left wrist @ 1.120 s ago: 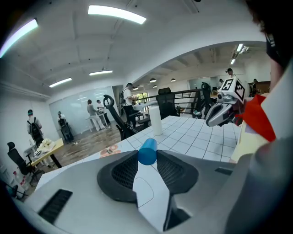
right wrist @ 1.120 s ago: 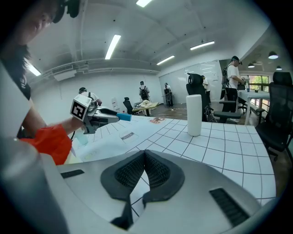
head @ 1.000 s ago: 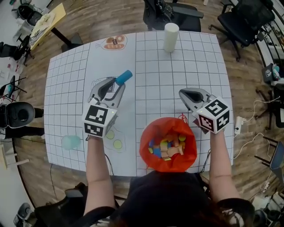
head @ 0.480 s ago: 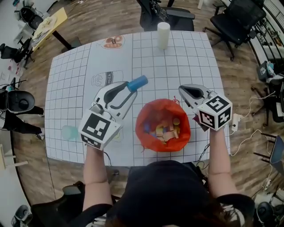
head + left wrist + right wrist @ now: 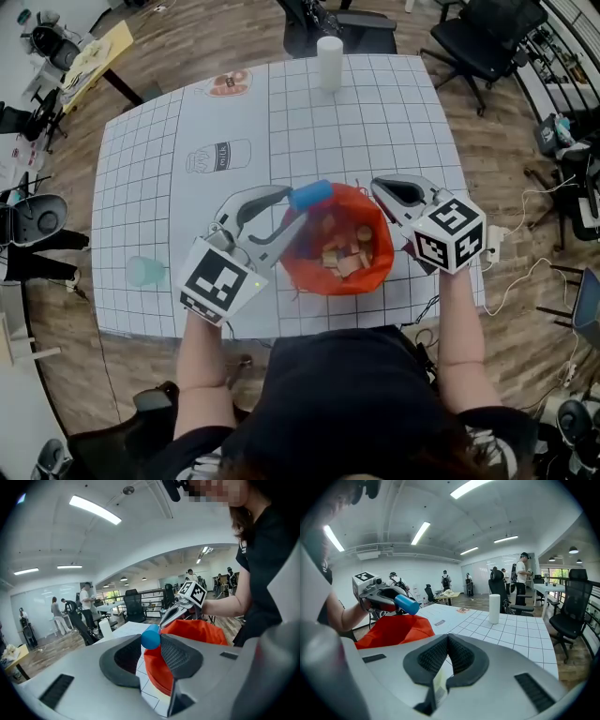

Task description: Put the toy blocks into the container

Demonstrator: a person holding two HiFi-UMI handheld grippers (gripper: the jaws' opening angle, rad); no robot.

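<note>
1. The blue block (image 5: 310, 195) is pinched at the jaw tips of the left gripper (image 5: 295, 206), at the far left rim of the container (image 5: 292, 264).
2. The orange container sits on the gridded table (image 5: 375, 122), with more blocks (image 5: 342, 258) piled inside.
3. The right gripper (image 5: 382, 190) is just right of the container, jaws pressed together on nothing; it may touch the rim.
4. A white cylinder (image 5: 329, 50) stands well beyond the container.

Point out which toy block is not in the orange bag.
The blue cylinder, clamped in the left gripper above the orange bag; the other blocks lie inside it.
</note>
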